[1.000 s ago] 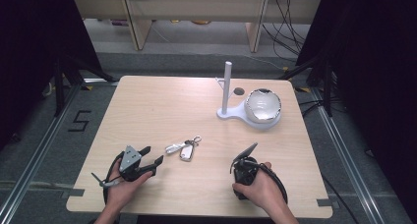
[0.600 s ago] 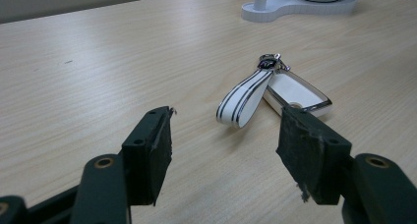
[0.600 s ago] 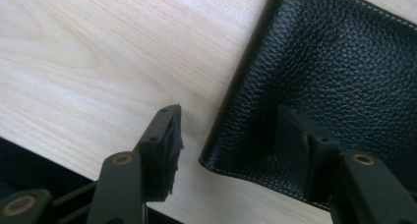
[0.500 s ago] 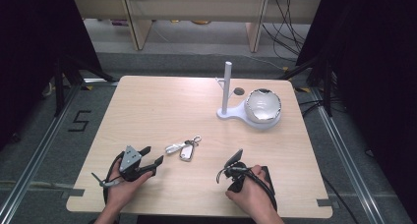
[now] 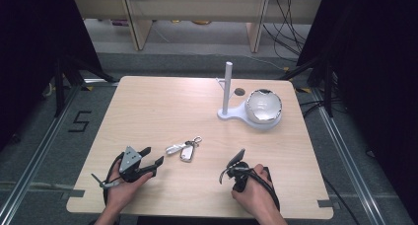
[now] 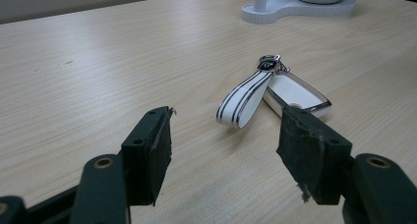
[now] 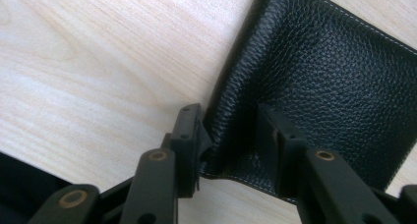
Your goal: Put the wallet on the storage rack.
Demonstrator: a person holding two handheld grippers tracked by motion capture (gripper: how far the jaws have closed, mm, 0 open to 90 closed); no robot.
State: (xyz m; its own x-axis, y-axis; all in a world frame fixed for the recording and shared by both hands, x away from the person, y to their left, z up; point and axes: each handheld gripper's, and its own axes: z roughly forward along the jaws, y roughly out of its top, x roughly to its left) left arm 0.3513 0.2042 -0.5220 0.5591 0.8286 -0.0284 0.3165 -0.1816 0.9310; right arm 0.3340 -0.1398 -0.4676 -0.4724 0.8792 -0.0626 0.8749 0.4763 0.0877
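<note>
My tabletop (image 5: 148, 111), near to far.
Key fob (image 5: 187, 152) lies near centre; my left gripper (image 5: 150, 158) is just left of it, the stand (image 5: 229, 111) far right, with its bowl (image 5: 263, 106) right of its post.

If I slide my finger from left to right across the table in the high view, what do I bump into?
Left gripper → key fob with its strap → right gripper → white stand with a bowl.

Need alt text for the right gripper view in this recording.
The right gripper has just been closing its two black jaws around the edge of a black leather wallet, which lies on a light wooden table.
</note>
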